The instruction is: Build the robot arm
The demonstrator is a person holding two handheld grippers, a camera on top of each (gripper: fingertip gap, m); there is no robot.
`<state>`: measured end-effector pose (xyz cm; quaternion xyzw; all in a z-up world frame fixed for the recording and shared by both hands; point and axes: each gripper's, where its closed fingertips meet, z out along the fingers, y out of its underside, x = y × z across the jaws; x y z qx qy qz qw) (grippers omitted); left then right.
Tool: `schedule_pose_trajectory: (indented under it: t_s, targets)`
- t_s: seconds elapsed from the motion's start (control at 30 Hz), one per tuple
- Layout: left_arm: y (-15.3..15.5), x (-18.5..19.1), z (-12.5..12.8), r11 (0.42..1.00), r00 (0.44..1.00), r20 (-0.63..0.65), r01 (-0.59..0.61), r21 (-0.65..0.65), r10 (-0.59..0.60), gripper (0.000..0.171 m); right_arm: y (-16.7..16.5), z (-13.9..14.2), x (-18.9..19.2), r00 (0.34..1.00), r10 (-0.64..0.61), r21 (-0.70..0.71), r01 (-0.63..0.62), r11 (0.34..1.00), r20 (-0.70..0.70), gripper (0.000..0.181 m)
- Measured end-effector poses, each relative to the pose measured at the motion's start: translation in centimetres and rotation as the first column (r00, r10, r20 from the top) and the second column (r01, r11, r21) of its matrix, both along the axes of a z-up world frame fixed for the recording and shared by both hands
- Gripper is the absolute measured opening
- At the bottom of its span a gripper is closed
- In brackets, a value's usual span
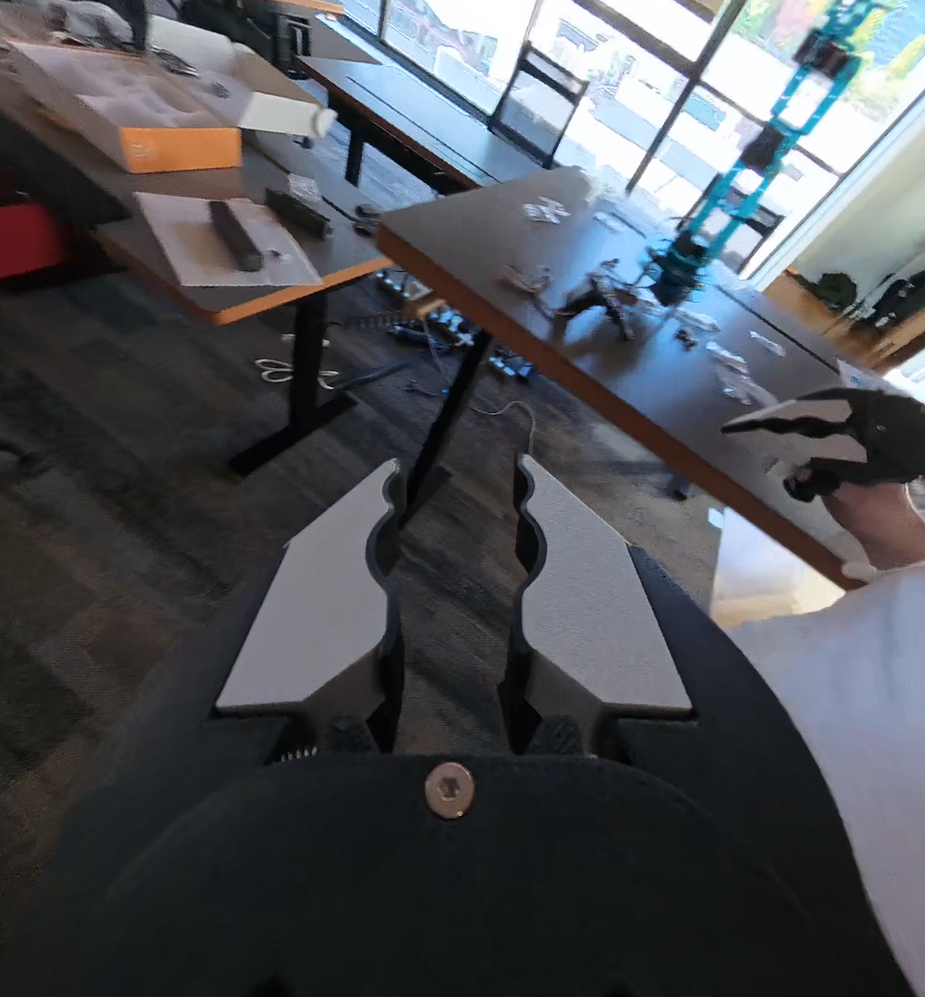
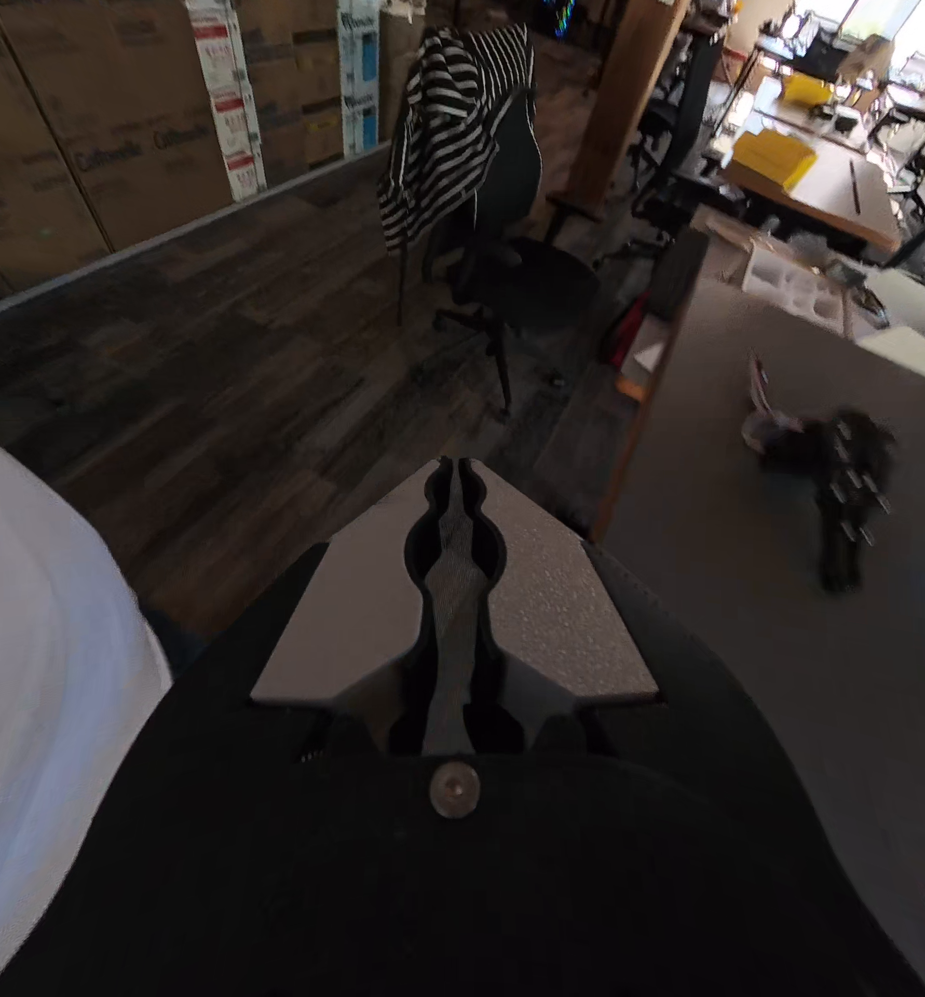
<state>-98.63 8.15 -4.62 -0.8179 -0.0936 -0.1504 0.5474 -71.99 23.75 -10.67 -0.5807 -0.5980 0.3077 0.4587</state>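
Observation:
My left gripper (image 1: 457,466) is open and empty, held in the air over the dark wood floor, short of the near edge of a dark table (image 1: 638,302). On that table lie a small black part (image 1: 600,307), several clear plastic bags and a teal and black robot arm (image 1: 730,189). My right gripper (image 2: 456,459) is shut with nothing between its fingers, held above the floor just left of a grey table (image 2: 773,620). It also shows at the right of the left wrist view (image 1: 730,429), shut, with a hand under it. A black part with metal pins (image 2: 848,485) lies on the grey table.
A second desk (image 1: 223,253) at left carries an orange box (image 1: 180,148), white sheets and dark bars. Cables and power strips lie on the floor under the tables. A black office chair (image 2: 503,226) with a striped garment stands ahead of the right gripper. Cardboard boxes (image 2: 99,135) line the far wall.

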Motion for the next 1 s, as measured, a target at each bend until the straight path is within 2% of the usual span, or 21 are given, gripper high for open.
schedule_pose_trajectory:
  t_s: [0.1,0.17,0.2,0.3,0.43,0.6,0.77,0.87,1.0]
  targets:
    - [-2.7,-9.5,-0.2,0.993,0.995,-0.030,-0.096,-0.065,0.094,0.039,1.3,-0.5,-10.2,0.999,-0.032,-0.056,0.030,0.998,-0.037,0.004]
    - [-3.9,-14.3,1.0,0.991,0.991,-0.043,-0.125,-0.040,0.123,0.038,0.3,0.2,-16.6,0.995,0.027,-0.145,-0.041,0.989,-0.101,0.006]
    - [-4.4,-16.8,1.4,0.989,0.988,-0.057,-0.147,-0.031,0.145,0.037,-0.1,0.3,-19.1,0.992,0.059,-0.145,-0.075,0.987,-0.114,0.005]
    - [-4.8,-22.6,2.0,0.982,0.981,-0.054,-0.189,-0.021,0.188,0.037,1.6,-0.4,-24.5,0.998,0.041,-0.072,-0.044,0.996,-0.041,0.007]
    - [-3.0,-28.1,1.7,0.975,0.973,-0.048,-0.224,0.008,0.224,0.036,4.1,0.3,-29.0,0.998,0.034,-0.076,-0.038,0.996,-0.061,0.006]
    - [3.1,-31.9,1.2,0.982,0.982,0.011,-0.187,0.020,0.187,0.036,10.4,0.4,-32.6,0.997,-0.013,-0.071,0.008,0.997,-0.078,0.007]
    - [10.7,-36.4,1.3,0.980,0.976,-0.091,-0.200,-0.010,0.198,0.037,19.5,0.4,-36.5,0.989,-0.087,-0.106,0.075,0.992,-0.120,0.007]
    - [16.5,-38.6,1.8,0.985,0.982,-0.082,-0.173,-0.015,0.171,0.038,25.1,1.1,-38.5,0.981,-0.151,-0.196,0.125,0.973,-0.123,0.010]
    - [24.6,-40.6,1.7,0.994,0.990,-0.093,-0.111,-0.018,0.109,0.038,32.7,0.2,-38.4,0.957,-0.280,-0.200,0.262,0.944,-0.070,0.015]
